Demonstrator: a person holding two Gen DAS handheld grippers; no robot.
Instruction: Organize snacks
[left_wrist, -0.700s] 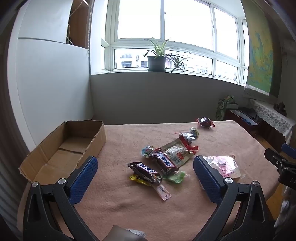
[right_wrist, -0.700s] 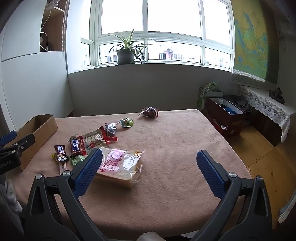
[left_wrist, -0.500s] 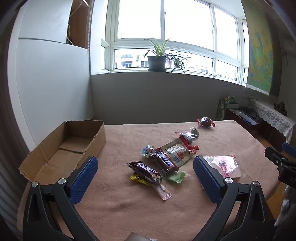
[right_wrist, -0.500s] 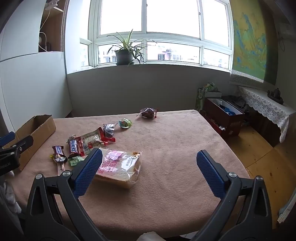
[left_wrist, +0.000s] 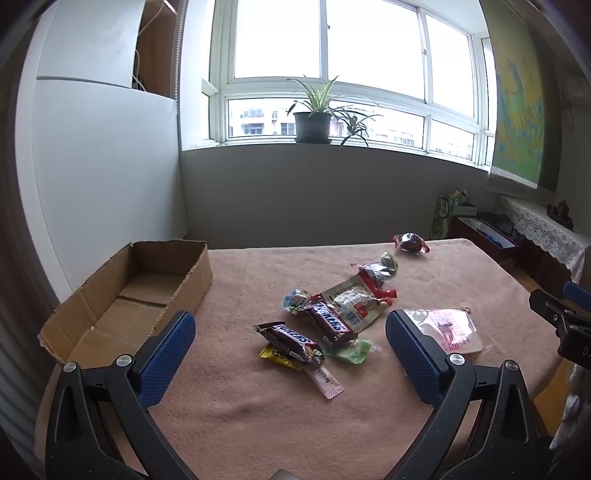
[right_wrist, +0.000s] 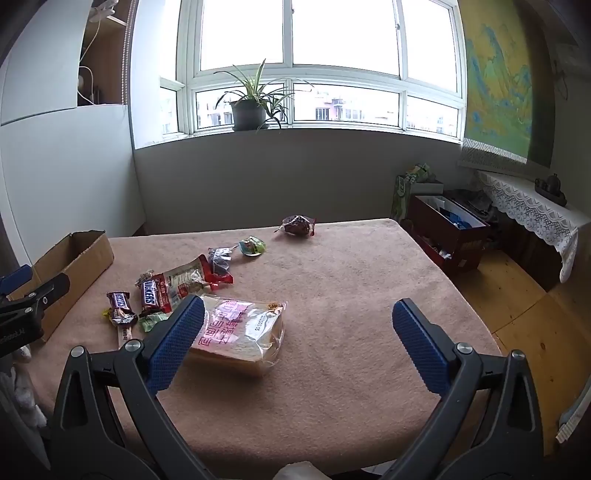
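Observation:
An open cardboard box (left_wrist: 122, 295) stands empty at the table's left; it also shows in the right wrist view (right_wrist: 70, 258). Several snacks lie mid-table: two Snickers bars (left_wrist: 288, 338) (left_wrist: 330, 325), a clear packet with red trim (left_wrist: 354, 302), a green candy (left_wrist: 351, 350), a dark red pouch (left_wrist: 410, 243) at the far edge. A bagged bread slice pack (right_wrist: 236, 332) lies nearest my right gripper. My left gripper (left_wrist: 290, 354) is open and empty, above the near Snickers bars. My right gripper (right_wrist: 297, 339) is open and empty, above the table just right of the bread.
The table has a pink towel-like cover (right_wrist: 351, 295). Its right edge drops to a wooden floor with a dark red crate (right_wrist: 447, 225). A grey wall and a window sill with a potted plant (left_wrist: 314, 122) stand behind the table.
Both grippers have drifted slightly; the snacks sit a little lower and closer in both views. Nothing was picked up or moved on the table.

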